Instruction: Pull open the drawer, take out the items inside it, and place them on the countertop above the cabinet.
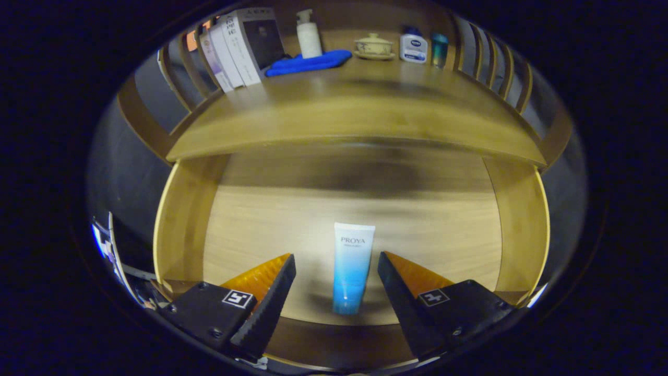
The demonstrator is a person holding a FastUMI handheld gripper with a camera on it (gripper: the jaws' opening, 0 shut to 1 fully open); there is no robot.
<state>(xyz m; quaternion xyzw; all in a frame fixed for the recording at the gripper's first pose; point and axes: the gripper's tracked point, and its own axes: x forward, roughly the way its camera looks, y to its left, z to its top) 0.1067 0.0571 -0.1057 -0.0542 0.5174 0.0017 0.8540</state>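
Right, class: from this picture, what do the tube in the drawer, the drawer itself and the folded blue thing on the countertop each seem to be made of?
Tube, lying between the open hand-held gripper's fingers: probably soft plastic, smooth white-to-blue surface with a slight sheen.
Drawer: looks like wood or wood-look board, pale grain on floor and walls, matte.
Blue thing: likely cloth, with soft folds and no shine.

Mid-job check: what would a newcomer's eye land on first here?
The blue-and-white tube lying in the open drawer, right between the open gripper fingers. Next, the countertop above, with boxes, a blue cloth and bottles at its back.
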